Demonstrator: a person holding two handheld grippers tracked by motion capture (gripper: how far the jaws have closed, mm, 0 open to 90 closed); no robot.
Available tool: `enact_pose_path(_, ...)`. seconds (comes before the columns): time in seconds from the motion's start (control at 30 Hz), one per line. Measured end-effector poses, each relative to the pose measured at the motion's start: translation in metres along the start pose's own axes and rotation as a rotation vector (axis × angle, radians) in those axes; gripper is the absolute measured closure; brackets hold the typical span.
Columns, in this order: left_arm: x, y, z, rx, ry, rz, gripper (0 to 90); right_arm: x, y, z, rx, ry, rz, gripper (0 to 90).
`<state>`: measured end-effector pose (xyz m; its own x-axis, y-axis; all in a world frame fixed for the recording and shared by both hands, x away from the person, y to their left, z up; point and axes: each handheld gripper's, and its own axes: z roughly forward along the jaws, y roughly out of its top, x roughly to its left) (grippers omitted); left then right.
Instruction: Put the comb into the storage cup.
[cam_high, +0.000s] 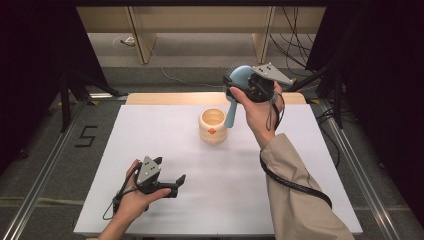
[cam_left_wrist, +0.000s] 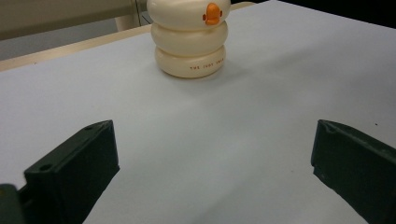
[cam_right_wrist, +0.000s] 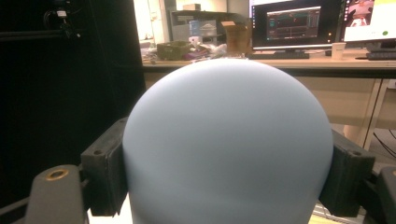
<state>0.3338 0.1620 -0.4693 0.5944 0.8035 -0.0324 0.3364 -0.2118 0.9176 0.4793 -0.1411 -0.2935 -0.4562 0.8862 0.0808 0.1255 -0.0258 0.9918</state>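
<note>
- Two grippers noted. The right gripper (cam_high: 248, 80) is raised above the far side of the table (cam_high: 150, 150), its jaws clamped on either side of the round head of a blue brush (cam_high: 239, 82).
- The left gripper (cam_high: 169, 176) rests low at the near left, jaws spread wide with nothing between them.
- We find the brush held in the air just beside and above the cream holder (cam_high: 213, 126), apart from it.
- Its long axis runs close to upright: head up, bristles facing away from the person, handle (cam_high: 231, 114) hanging down past the holder's right rim.
- We judge the brush light and rigid, its smooth domed back (cam_right_wrist: 224, 140) likely slippery; the present grip across the head looks sound, though the handle could swing.
- We judge the holder stable, with its mouth open upward.
</note>
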Motion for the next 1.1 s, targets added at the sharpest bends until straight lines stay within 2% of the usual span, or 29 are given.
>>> enact_pose_path(1.1, 0.0, -0.001, 0.001, 0.001, 0.0, -0.004, 0.2, 0.002, 0.005, 0.013, -0.03, -0.006, -0.005, 20.4)
